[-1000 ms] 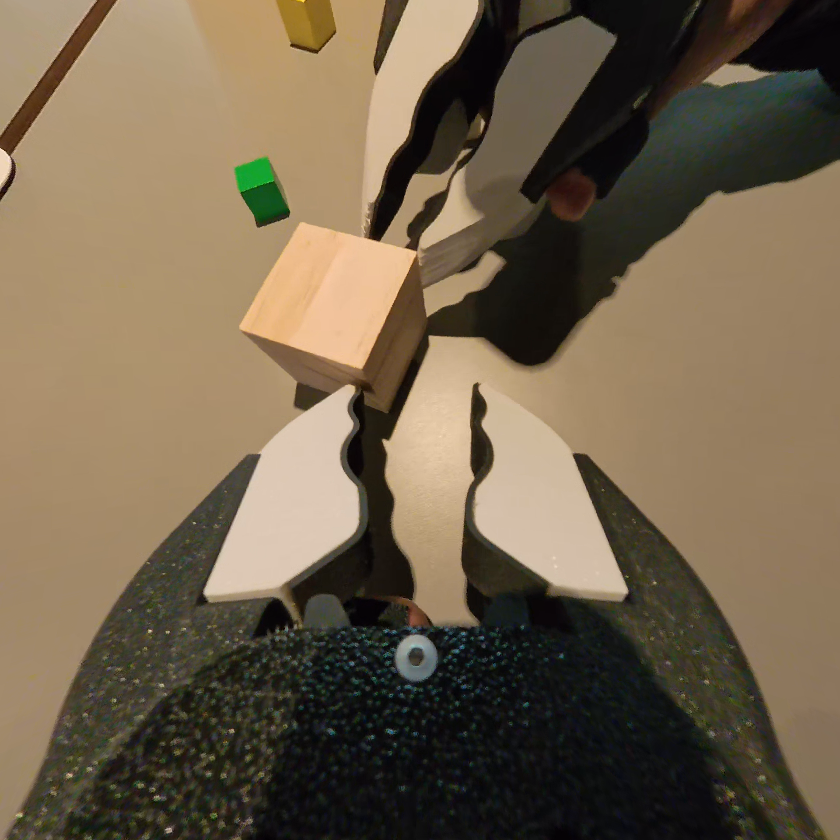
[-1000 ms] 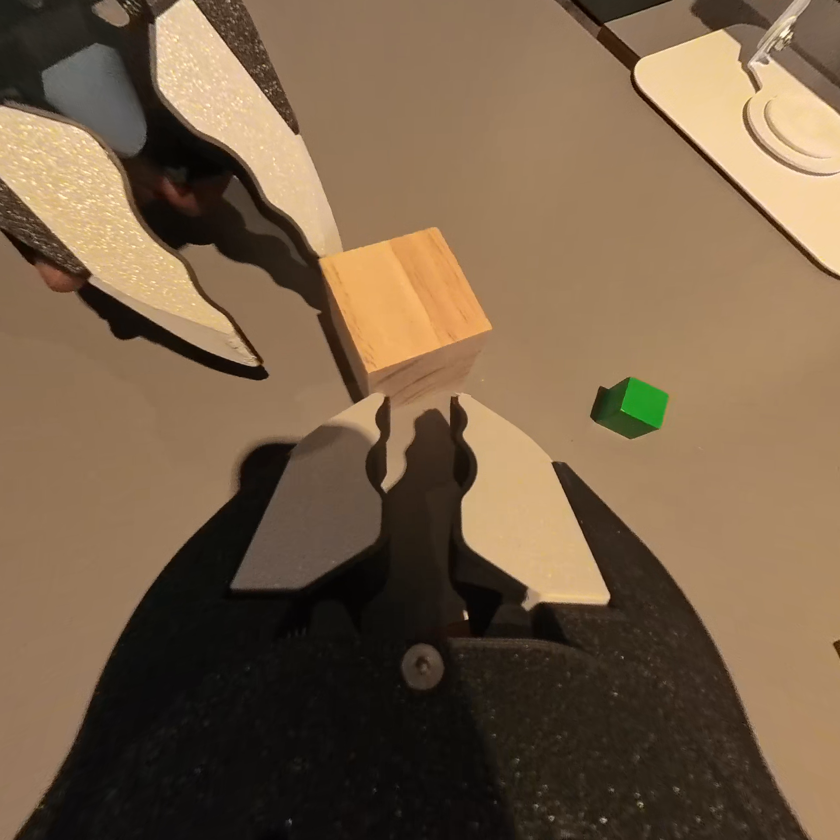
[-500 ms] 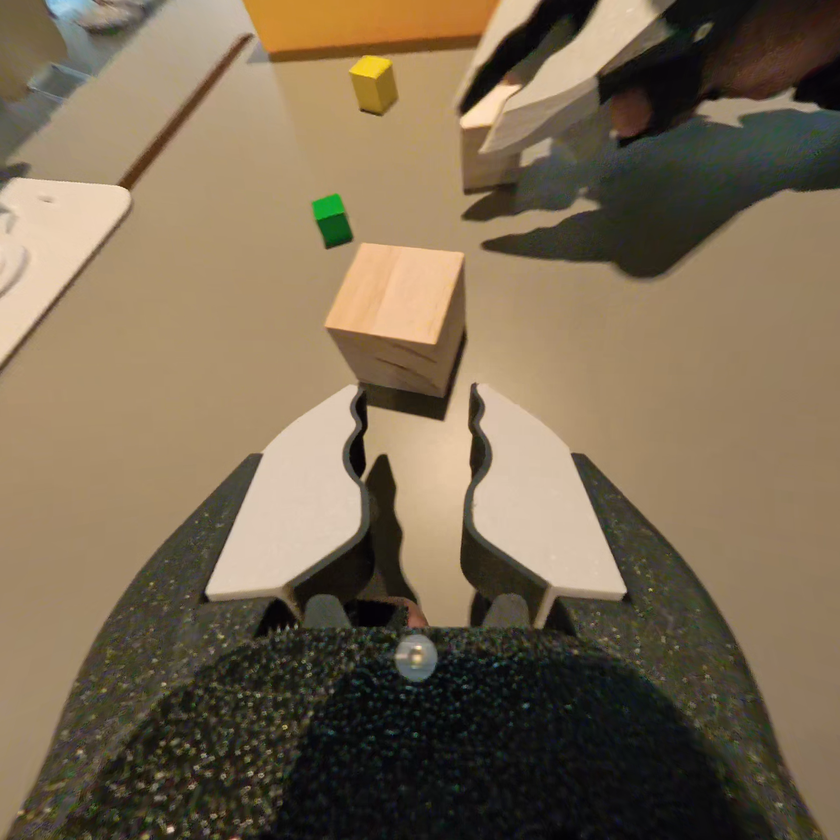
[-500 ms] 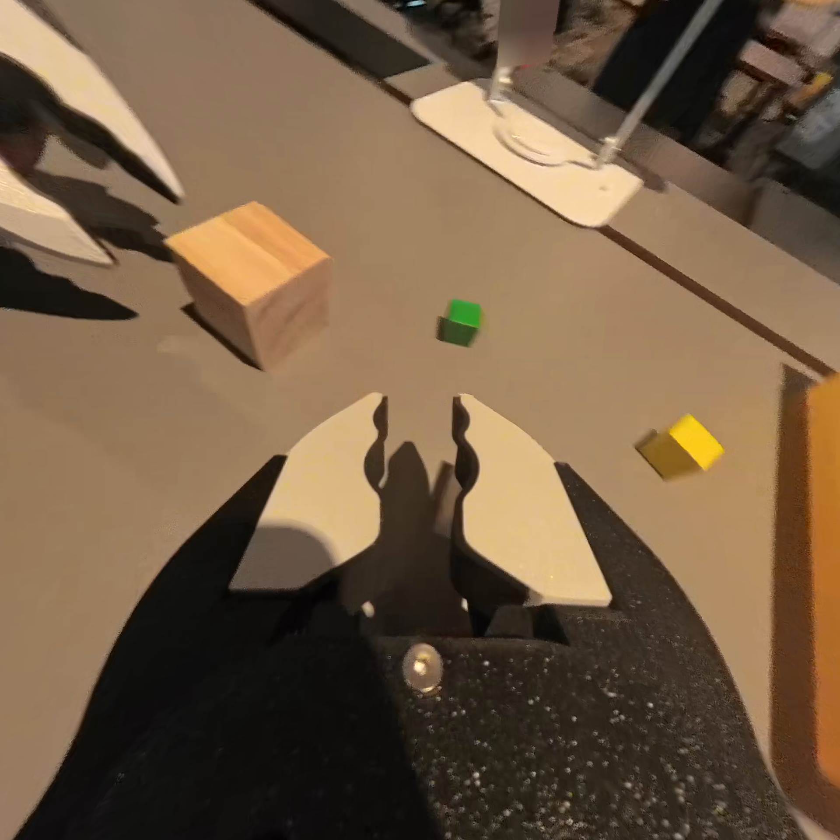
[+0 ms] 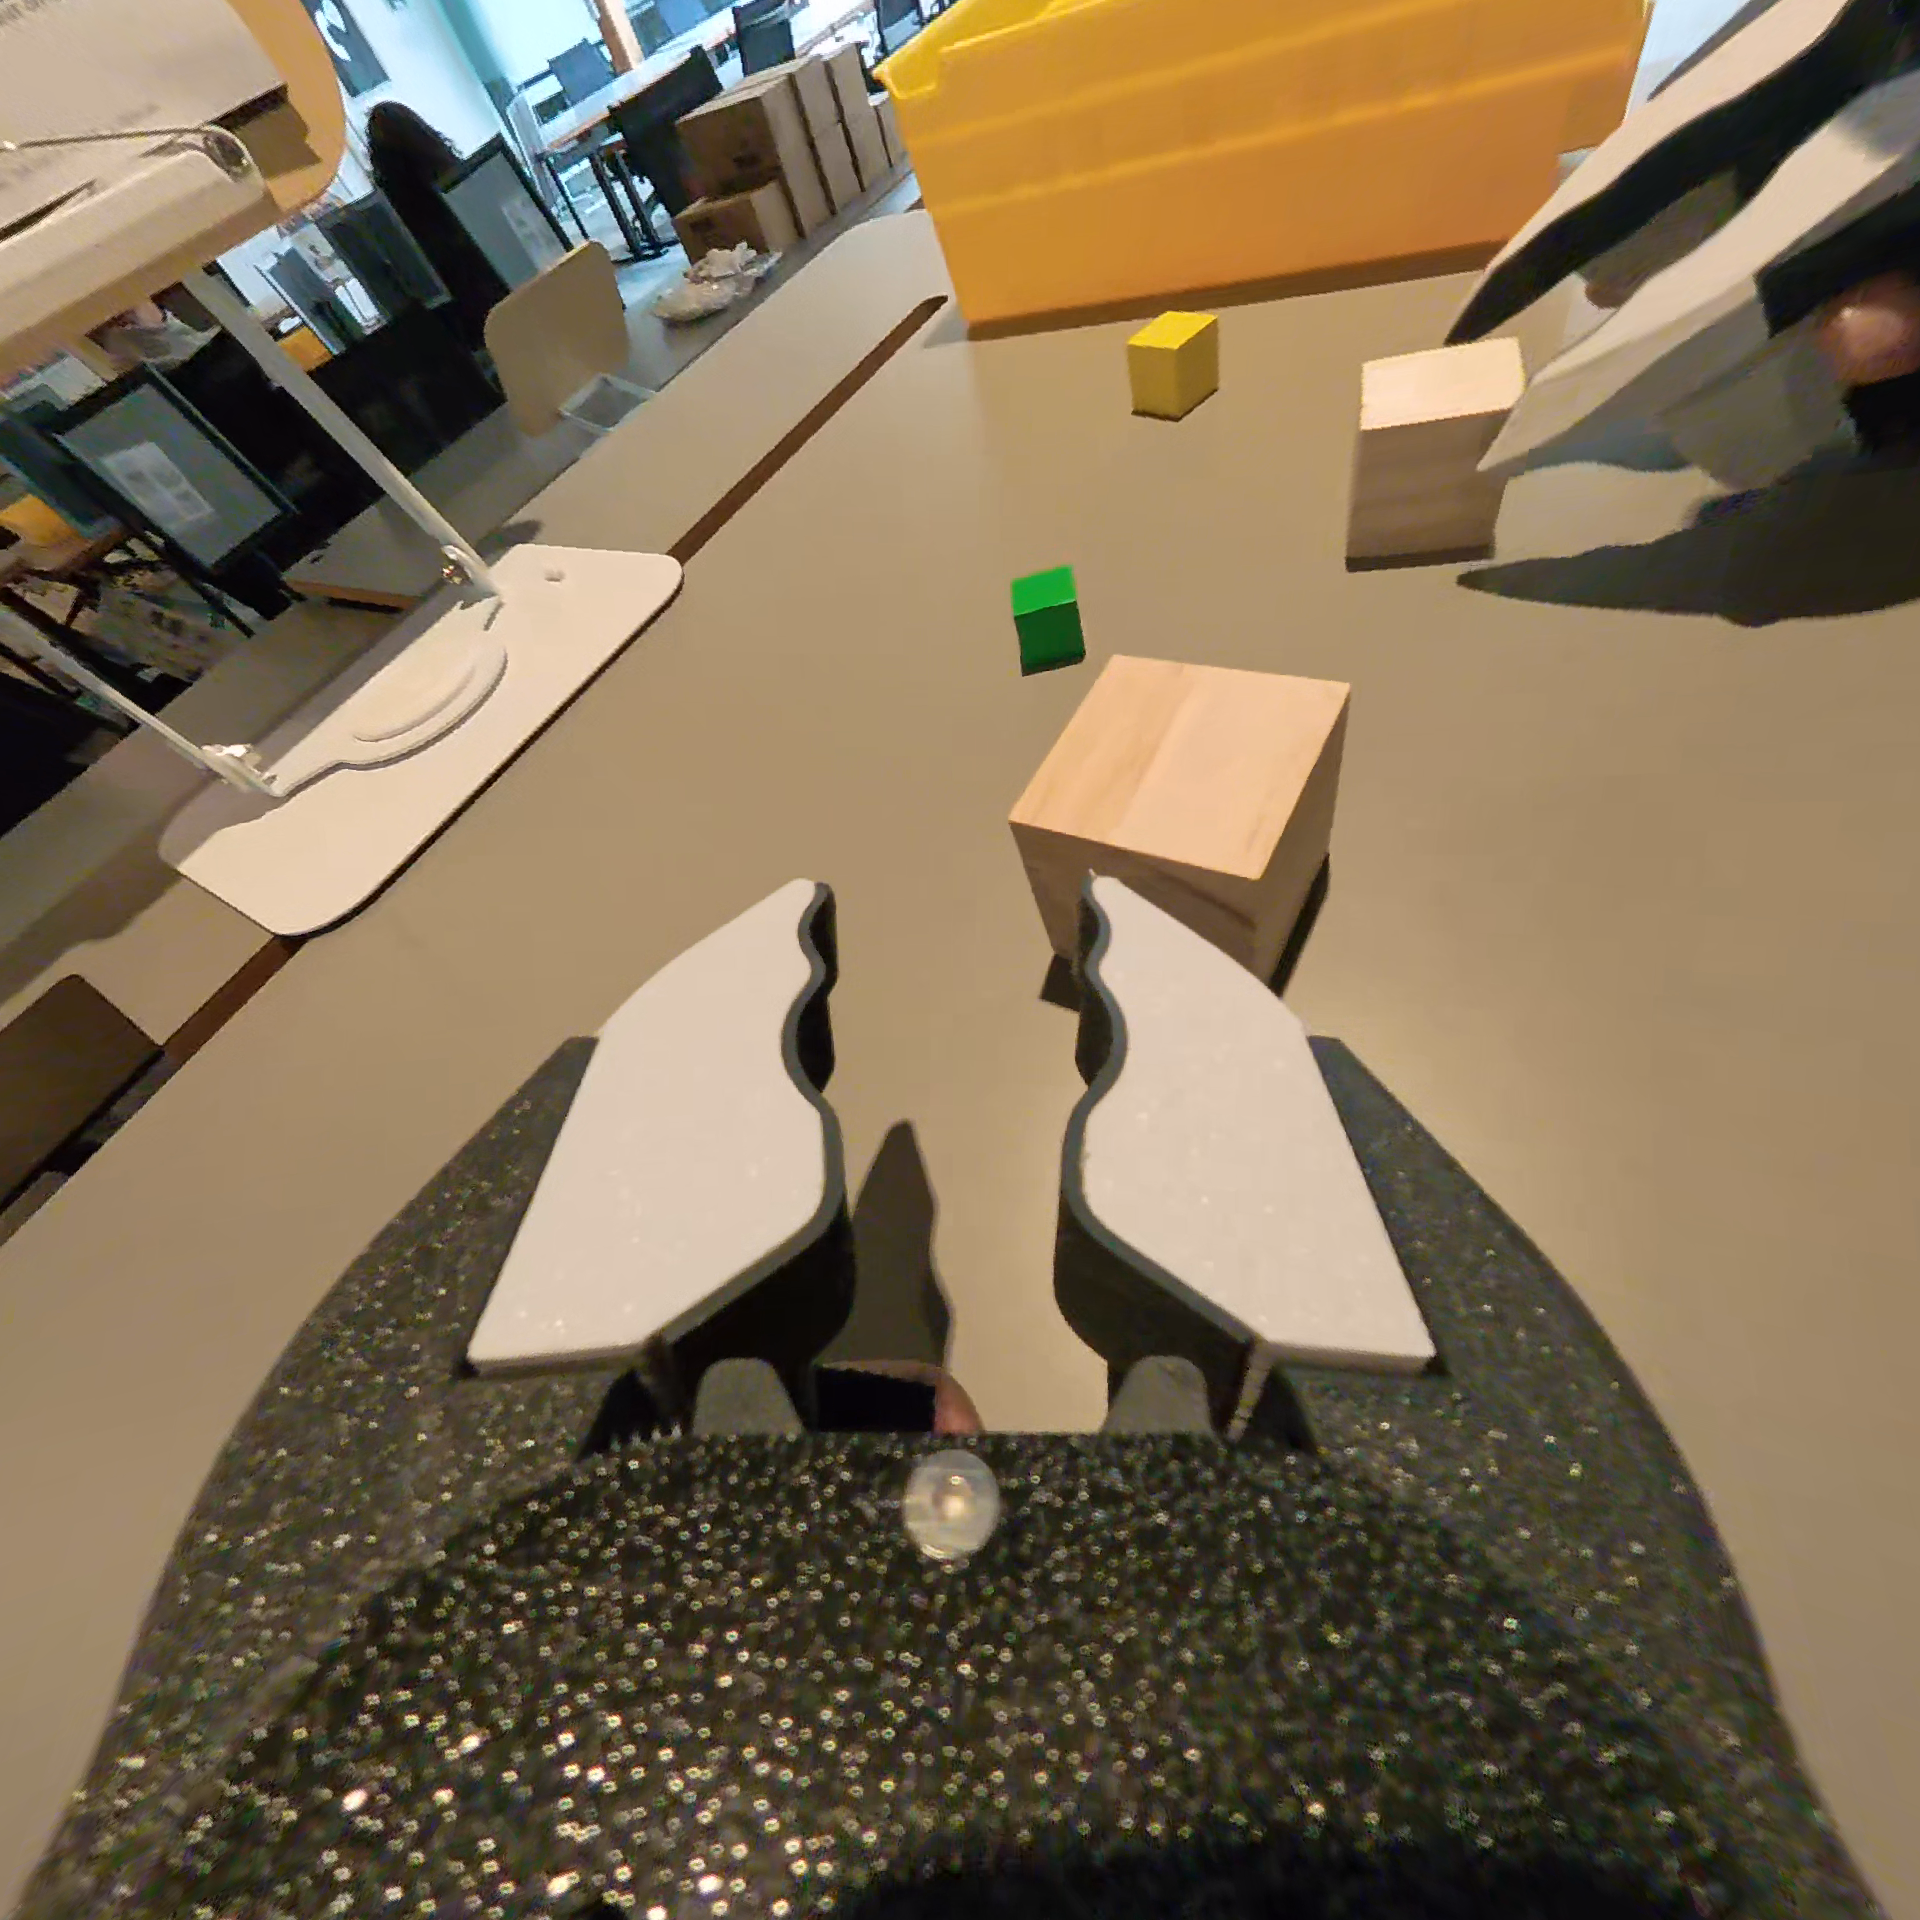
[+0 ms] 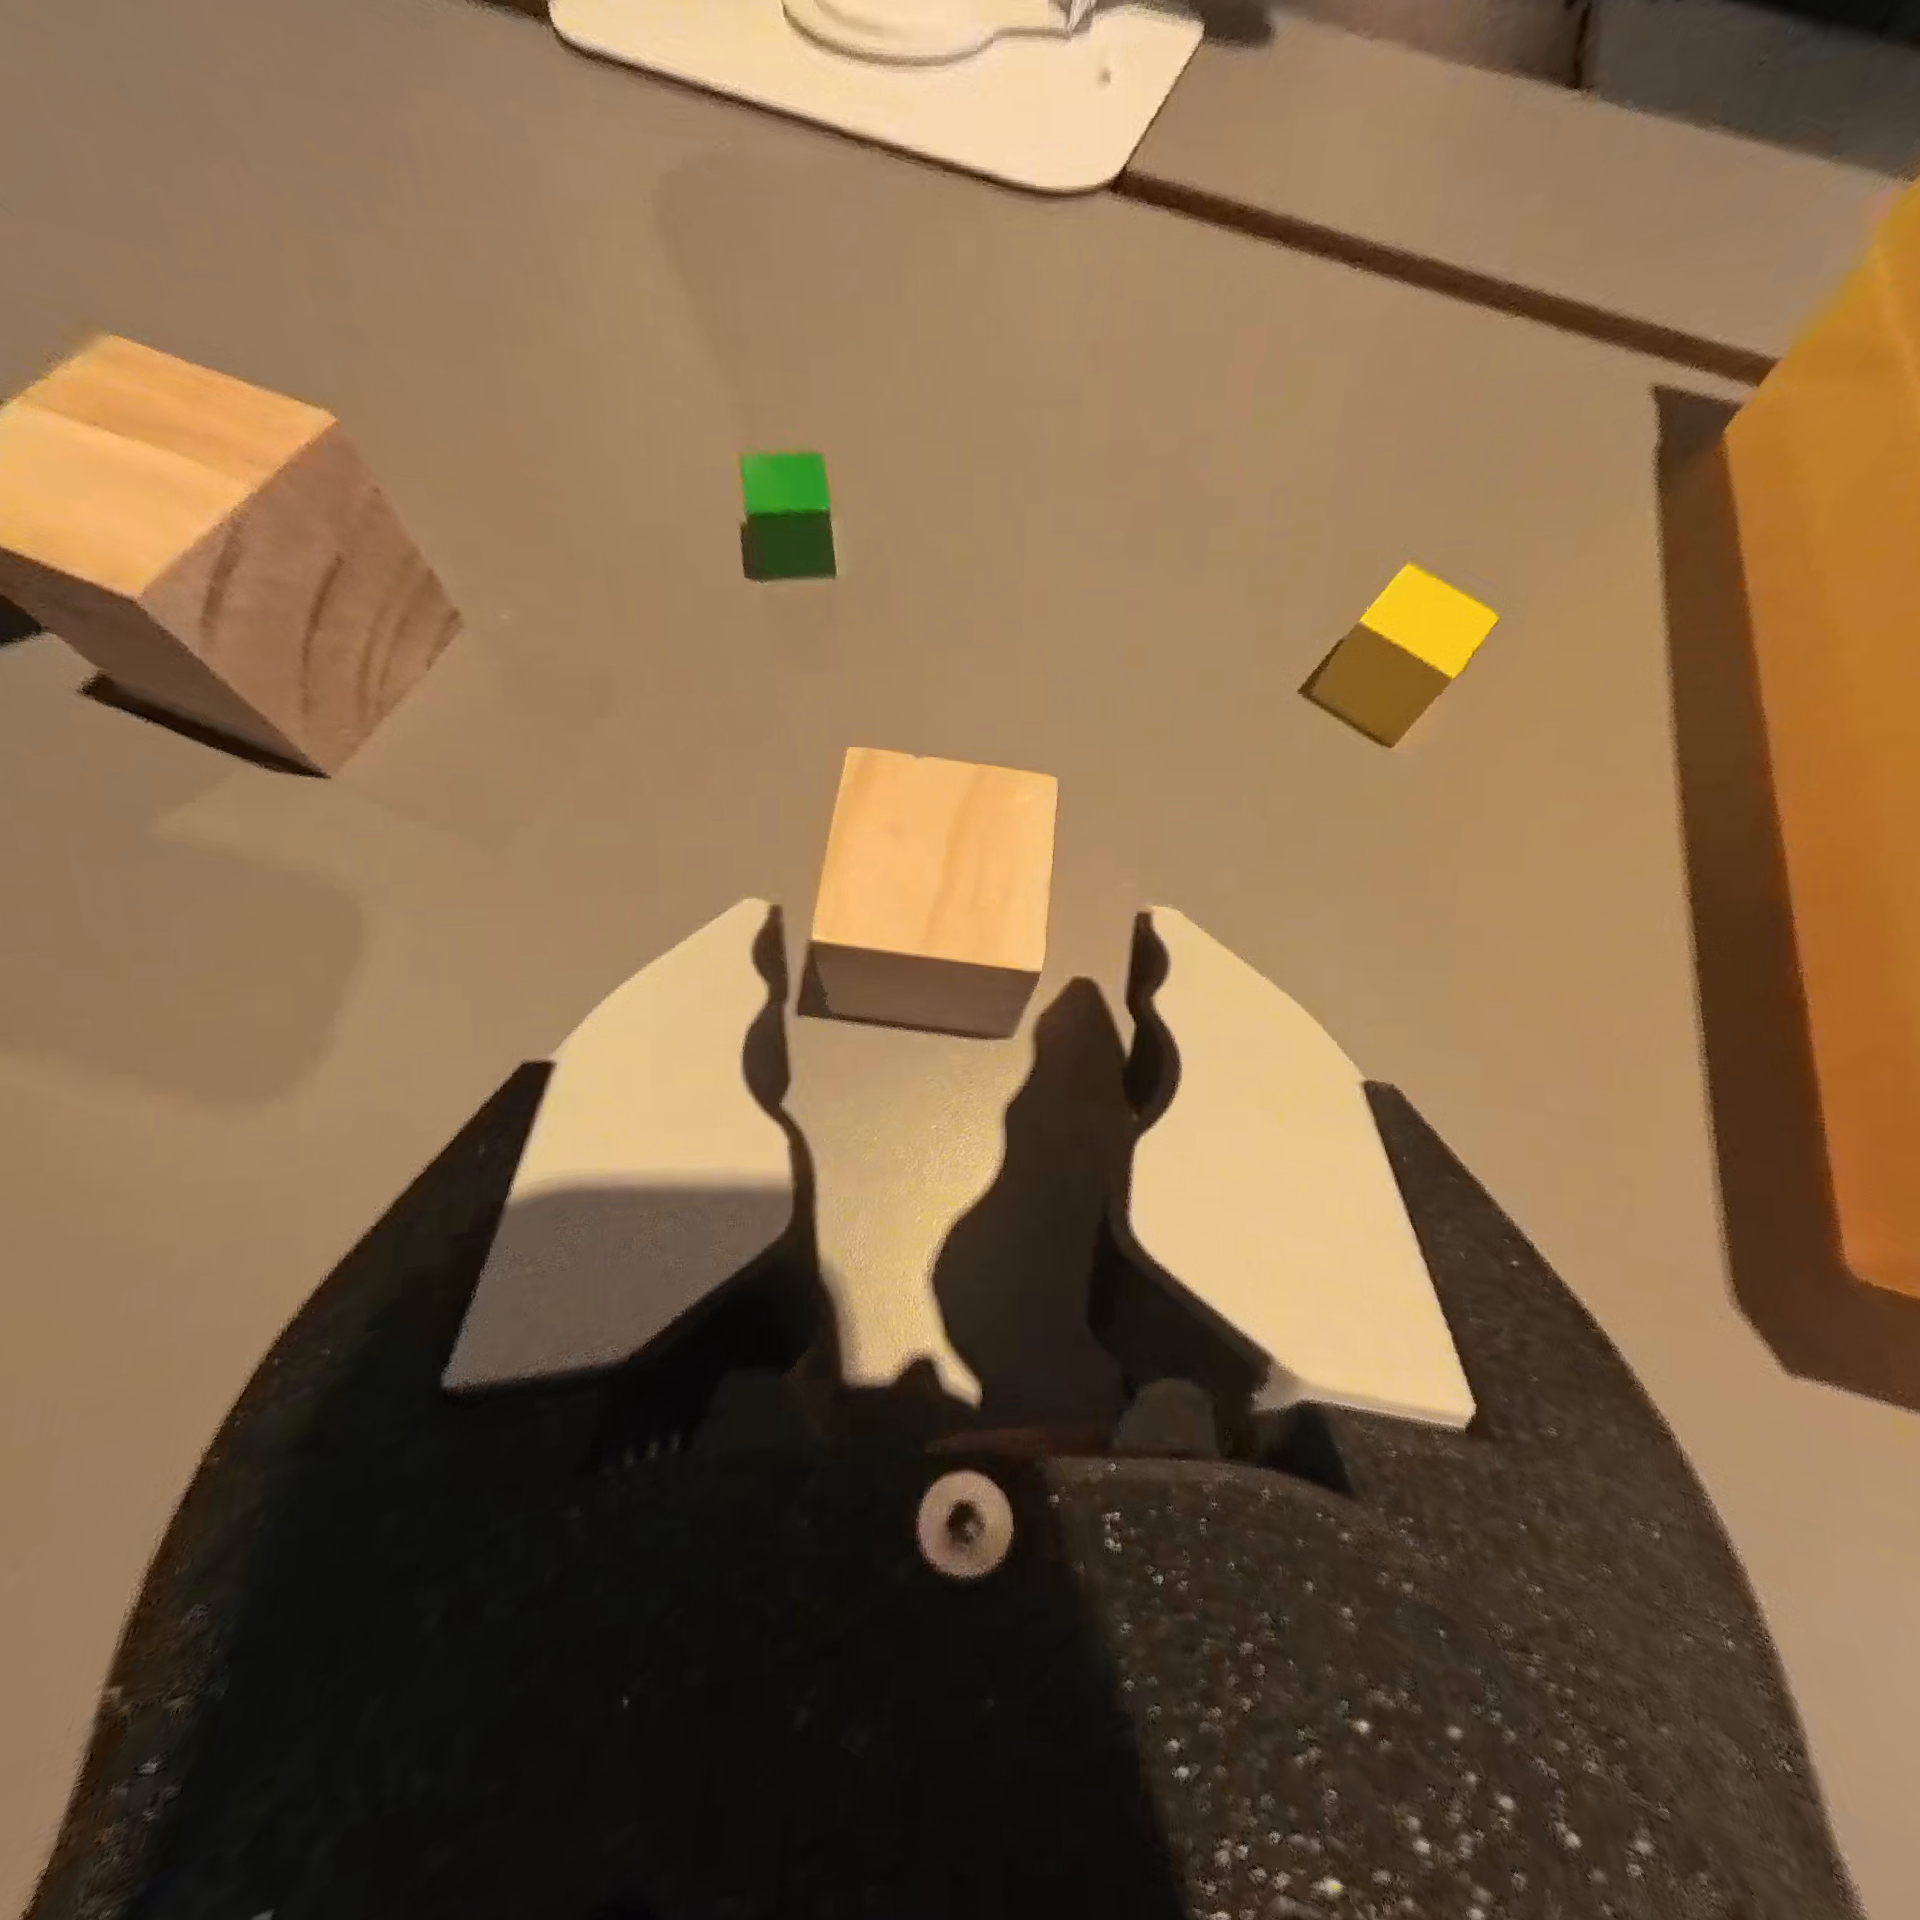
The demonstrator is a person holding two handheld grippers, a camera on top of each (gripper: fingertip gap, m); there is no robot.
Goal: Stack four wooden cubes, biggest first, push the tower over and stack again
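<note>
The biggest plain wooden cube (image 5: 1195,790) stands on the table just ahead and right of my left gripper (image 5: 956,914), which is open and empty. It shows at the left in the right wrist view (image 6: 197,540). A smaller plain wooden cube (image 6: 935,883) sits just beyond the tips of my right gripper (image 6: 956,925), which is open wide and empty. That cube (image 5: 1429,457) and the right gripper's fingers (image 5: 1662,312) show at far right in the left wrist view. A small green cube (image 6: 787,511) (image 5: 1047,618) and a yellow cube (image 6: 1403,649) (image 5: 1172,362) lie apart farther off.
A yellow-orange bin (image 5: 1247,135) (image 6: 1839,779) stands at the far side of the table. A white lamp base (image 5: 416,727) (image 6: 883,83) sits near the table's seam. A person stands in the background among desks and cardboard boxes. My left tips are about 30 centimetres from the yellow cube (image 6: 1403,649), my right tips only 10 centimetres. It turns up in the left wrist view (image 5: 1198,332) as well.
My right gripper left the big cube, swung over to the smaller wooden cube and opened wider. My left gripper drew back and tilted up; the big cube stayed put.
</note>
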